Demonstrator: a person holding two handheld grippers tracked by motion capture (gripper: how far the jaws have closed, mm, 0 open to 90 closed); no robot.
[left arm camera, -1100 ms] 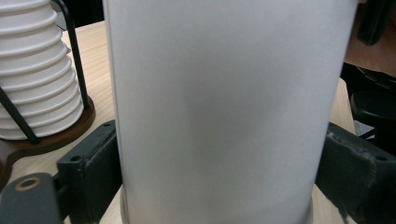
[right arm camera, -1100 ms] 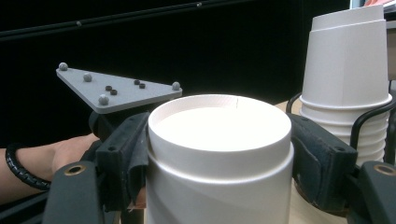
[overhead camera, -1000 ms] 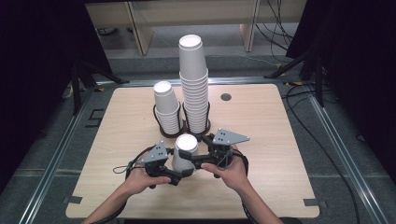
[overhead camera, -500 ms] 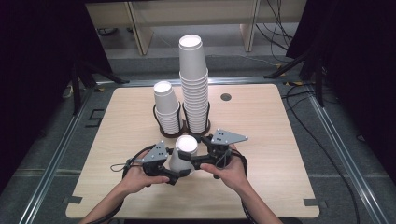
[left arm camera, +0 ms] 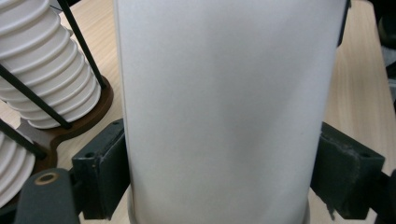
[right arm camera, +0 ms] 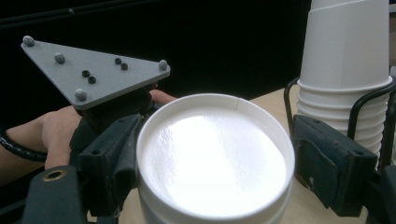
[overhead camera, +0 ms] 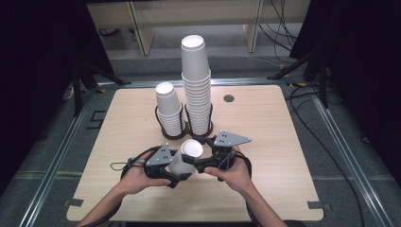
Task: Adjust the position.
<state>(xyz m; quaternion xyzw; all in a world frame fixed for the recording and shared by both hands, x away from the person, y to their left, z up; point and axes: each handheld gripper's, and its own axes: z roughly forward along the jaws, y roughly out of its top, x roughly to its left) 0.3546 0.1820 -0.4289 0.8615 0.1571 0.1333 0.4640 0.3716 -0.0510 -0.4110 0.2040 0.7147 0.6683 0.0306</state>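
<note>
A white paper cup (overhead camera: 186, 160) hangs upside down and tilted above the table's front, between both grippers. My left gripper (overhead camera: 179, 173) comes in from the left. Its jaws have just been closing and now press the cup's wall (left arm camera: 224, 112) on both sides near the rim. My right gripper (overhead camera: 197, 161) reaches in from the right. Its jaws flank the cup's recessed base (right arm camera: 215, 163) and touch it. In the left gripper view the cup hides most of what lies behind it.
Behind the cup, a dark wire holder (overhead camera: 185, 133) carries a tall cup stack (overhead camera: 196, 85) and a shorter one (overhead camera: 169, 111). The stacks stand close to the jaws (left arm camera: 42, 70) (right arm camera: 345, 56). The wooden table (overhead camera: 283, 142) has a small round hole (overhead camera: 229, 98).
</note>
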